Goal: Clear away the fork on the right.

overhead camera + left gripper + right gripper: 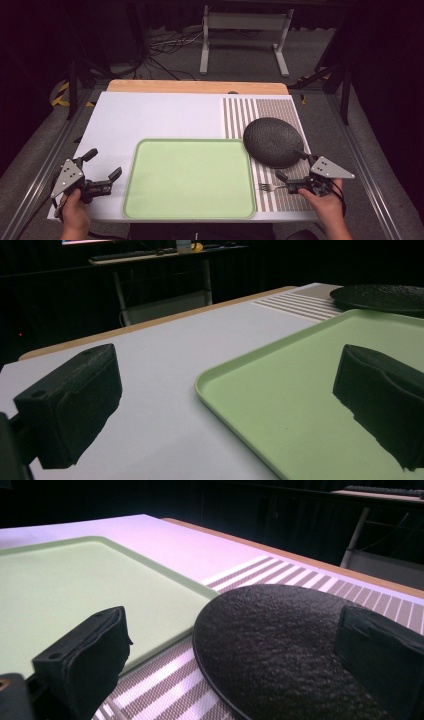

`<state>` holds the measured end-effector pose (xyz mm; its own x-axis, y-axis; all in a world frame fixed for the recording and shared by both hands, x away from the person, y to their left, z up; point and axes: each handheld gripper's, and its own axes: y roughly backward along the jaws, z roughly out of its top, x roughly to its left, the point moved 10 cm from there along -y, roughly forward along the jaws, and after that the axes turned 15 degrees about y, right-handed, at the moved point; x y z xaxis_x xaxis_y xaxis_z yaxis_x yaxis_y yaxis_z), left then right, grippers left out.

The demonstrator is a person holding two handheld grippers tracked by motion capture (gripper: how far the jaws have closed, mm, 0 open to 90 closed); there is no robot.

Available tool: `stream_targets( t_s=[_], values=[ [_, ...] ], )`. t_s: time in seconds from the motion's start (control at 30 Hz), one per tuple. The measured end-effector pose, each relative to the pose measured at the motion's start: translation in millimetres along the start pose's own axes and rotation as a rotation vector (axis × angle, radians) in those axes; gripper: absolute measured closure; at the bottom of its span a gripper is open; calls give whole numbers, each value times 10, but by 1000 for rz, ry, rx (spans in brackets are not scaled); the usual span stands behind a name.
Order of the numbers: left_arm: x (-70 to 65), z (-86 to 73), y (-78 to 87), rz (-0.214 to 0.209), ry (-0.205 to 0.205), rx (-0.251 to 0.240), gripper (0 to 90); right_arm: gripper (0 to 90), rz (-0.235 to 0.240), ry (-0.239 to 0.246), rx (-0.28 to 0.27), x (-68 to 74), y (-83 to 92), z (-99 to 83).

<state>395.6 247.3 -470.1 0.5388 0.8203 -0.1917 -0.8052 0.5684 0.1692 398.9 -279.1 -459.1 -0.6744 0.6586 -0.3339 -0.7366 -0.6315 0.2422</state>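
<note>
Left gripper (104, 172) at 8 o'clock on white table (150, 115), jaws spread wide, nothing held, pointing toward green tray (189, 178). Tray at 6 o'clock, bare. Black textured plate (273, 141) at 3 o'clock on striped mat (240, 112), touching tray's far right corner. Silver fork (270, 187) at 4 o'clock on mat. Right gripper (291, 165) at 4 o'clock, jaws wide apart, empty, beside fork and plate.

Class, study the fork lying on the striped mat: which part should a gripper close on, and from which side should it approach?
Grip the fork by its handle, which runs toward the right gripper beside it; the tines point toward the green tray. It lies flat on the striped mat, so probably come from above, jaws across the thin handle. The black plate sits just behind, so keep clear.
</note>
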Motion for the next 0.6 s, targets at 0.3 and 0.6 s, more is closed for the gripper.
stream_targets(
  t_s=[0.3,0.6],
  values=[
    [1,-7,0,3,-3,8,0,25,31,-13,-11,-4,-123,117],
    [4,-9,1,3,-4,10,0,41,116,22,54,30,-147,215]
  ],
)
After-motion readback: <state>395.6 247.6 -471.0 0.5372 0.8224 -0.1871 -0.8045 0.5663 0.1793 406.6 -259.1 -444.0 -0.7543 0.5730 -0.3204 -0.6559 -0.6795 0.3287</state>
